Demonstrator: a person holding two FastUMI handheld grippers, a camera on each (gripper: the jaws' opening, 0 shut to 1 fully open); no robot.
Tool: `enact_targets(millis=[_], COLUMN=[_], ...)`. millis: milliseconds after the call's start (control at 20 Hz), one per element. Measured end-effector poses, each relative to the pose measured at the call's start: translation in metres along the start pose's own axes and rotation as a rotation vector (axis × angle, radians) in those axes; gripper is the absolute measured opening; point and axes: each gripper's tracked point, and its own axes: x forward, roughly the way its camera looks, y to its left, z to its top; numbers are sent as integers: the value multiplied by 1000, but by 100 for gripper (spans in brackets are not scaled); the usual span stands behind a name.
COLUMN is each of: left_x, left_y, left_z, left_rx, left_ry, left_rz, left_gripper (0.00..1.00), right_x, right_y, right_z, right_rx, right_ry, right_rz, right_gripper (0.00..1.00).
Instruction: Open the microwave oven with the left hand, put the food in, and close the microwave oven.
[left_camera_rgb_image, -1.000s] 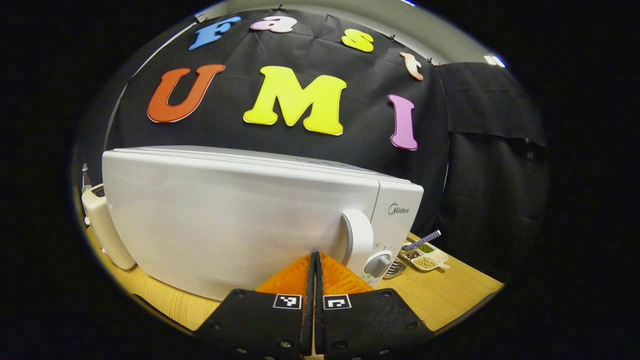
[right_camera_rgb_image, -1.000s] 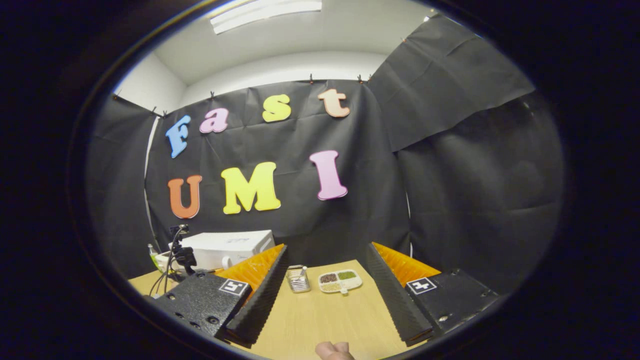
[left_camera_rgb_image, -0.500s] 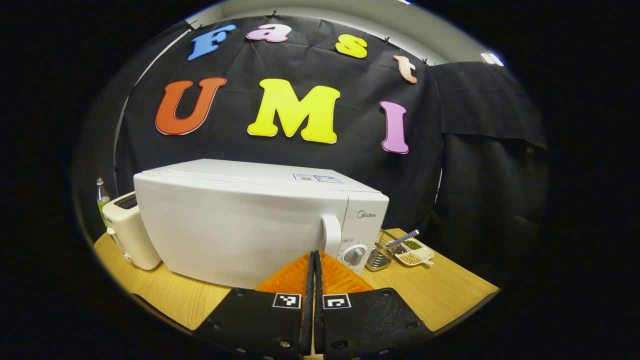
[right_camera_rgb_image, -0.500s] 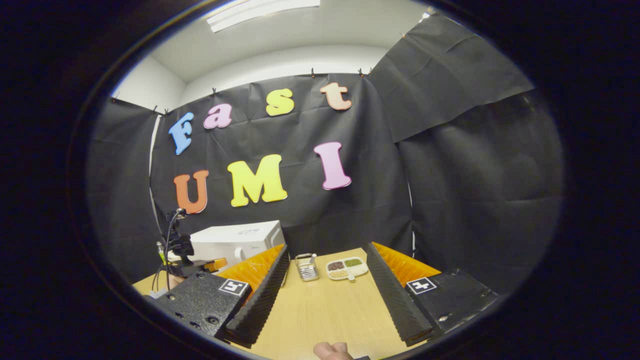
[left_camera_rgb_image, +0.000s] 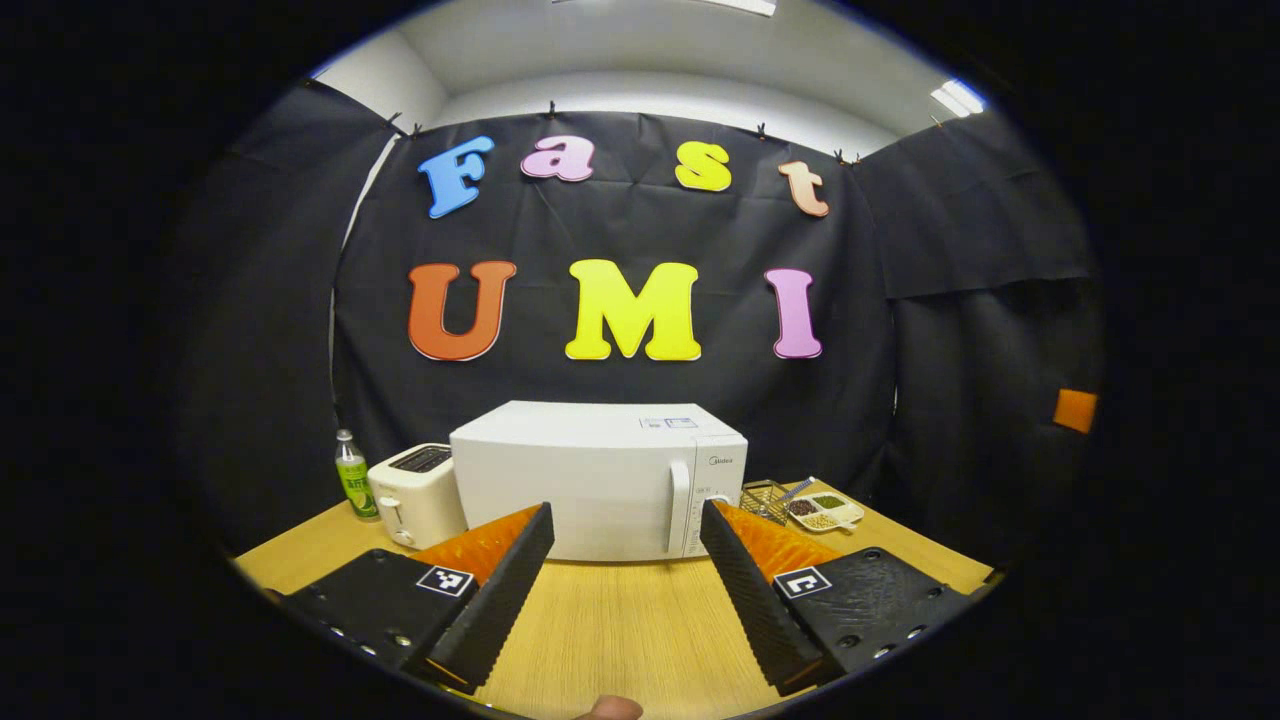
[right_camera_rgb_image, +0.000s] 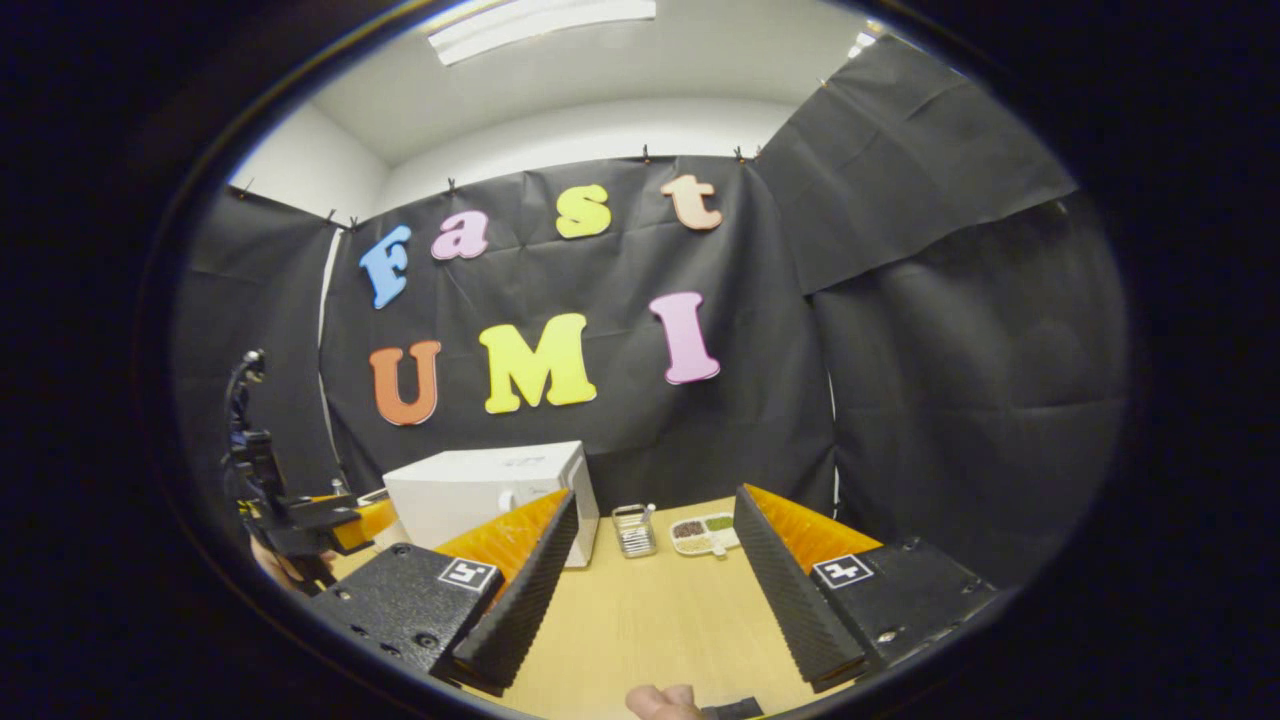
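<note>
White box-shaped microwave oven (left_camera_rgb_image: 590, 480) stands at the back of the light wooden table (left_camera_rgb_image: 620, 630), door closed, ahead of both tools and well apart from them. Left gripper (left_camera_rgb_image: 625, 580) spread wide, nothing between its fingers. Right gripper (right_camera_rgb_image: 650, 580) likewise spread and empty. Cream toaster (left_camera_rgb_image: 415, 492) just left of the oven; white divided dish of grains (left_camera_rgb_image: 822, 512) to its right.

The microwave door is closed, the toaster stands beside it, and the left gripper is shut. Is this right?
Not quite. The left gripper is open, its fingers spread wide, as the left gripper view shows. The microwave door is closed, and the toaster stands beside it.
</note>
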Motion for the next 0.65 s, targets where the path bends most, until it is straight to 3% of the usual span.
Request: enact_targets(millis=[100,300,450,600,650], left_x=[-46,-124,-159,-176,-179], left_y=[8,5,19,23,22], left_z=[15,57,64,69,72], left_rx=[-29,-39,-5,-16,-24], left_ry=[-2,-109,-143,-164,-171], left_rz=[24,-10,27,36,36], left_gripper=[93,93,93,93,93], right_x=[-14,-36,-50,-60,-64], right_y=[5,14,37,49,56], right_z=[8,22,28,37,38], right_rx=[-4,-2,-22,-69,-81], right_ry=[-18,-49,-51,-86,-92], right_rz=[-6,-12,50,62,69], right_gripper=[100,99,100,100,90])
